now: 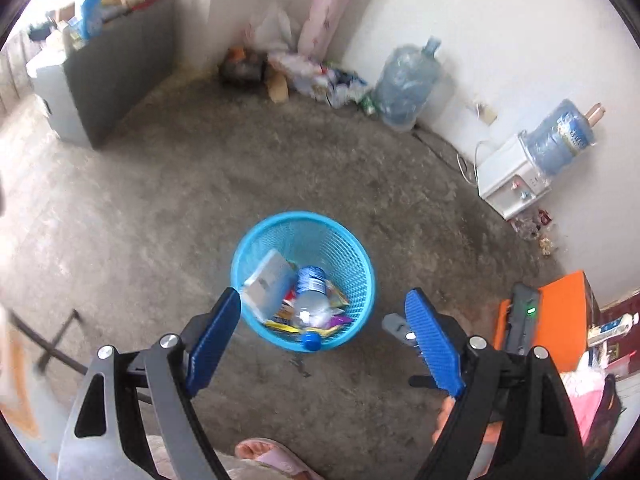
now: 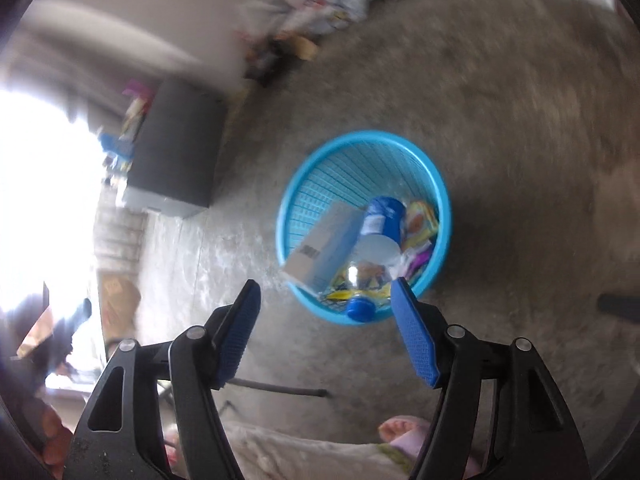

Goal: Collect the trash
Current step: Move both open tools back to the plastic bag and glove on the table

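Observation:
A blue mesh waste basket (image 1: 340,240) stands on the concrete floor; it also shows in the right wrist view (image 2: 340,168). Inside lie a clear plastic bottle with a blue cap (image 1: 310,300), a white carton (image 1: 266,280) and colourful wrappers (image 1: 340,300). The bottle (image 2: 376,236) and carton (image 2: 324,244) show in the right wrist view too. My left gripper (image 1: 324,304) is open and empty, above the basket's near side. My right gripper (image 2: 324,292) is open and empty, above the basket's near left rim.
A heap of bags and litter (image 1: 304,68) lies in the far corner beside a big water jug (image 1: 404,84). A water dispenser (image 1: 516,180) stands by the right wall. A grey cabinet (image 1: 100,92) is at left, an orange box (image 1: 560,320) at right. My slippered foot (image 1: 272,456) is below.

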The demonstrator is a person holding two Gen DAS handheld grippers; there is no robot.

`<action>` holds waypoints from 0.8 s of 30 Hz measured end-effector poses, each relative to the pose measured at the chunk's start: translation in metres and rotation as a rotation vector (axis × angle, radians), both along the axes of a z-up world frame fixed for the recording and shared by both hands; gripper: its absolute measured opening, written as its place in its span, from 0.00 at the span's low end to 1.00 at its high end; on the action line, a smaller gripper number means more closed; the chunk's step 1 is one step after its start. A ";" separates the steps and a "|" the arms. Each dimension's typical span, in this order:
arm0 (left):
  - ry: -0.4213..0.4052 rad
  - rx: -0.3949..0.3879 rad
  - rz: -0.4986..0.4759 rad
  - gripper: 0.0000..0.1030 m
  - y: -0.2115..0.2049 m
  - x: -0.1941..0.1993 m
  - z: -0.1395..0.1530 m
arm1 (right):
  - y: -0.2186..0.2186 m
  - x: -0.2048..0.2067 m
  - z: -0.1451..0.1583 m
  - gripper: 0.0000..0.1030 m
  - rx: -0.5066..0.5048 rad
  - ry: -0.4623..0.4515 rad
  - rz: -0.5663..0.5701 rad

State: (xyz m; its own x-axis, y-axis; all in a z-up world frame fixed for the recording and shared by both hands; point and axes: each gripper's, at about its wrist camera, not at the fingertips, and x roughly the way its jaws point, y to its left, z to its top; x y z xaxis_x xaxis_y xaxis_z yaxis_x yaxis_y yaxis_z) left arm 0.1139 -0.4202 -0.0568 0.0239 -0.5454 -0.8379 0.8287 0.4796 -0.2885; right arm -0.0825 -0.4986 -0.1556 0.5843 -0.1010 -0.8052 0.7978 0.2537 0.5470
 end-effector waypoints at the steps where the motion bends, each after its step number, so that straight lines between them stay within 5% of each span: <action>1: -0.028 -0.016 0.018 0.80 0.015 0.001 0.009 | 0.006 0.003 0.010 0.67 -0.034 -0.003 0.022; 10: -0.204 -0.123 0.290 0.80 0.175 0.003 0.060 | 0.065 0.048 0.078 0.68 -0.220 -0.070 0.321; 24: -0.347 -0.193 0.669 0.80 0.382 0.007 0.077 | 0.163 0.131 0.125 0.68 -0.321 -0.138 0.684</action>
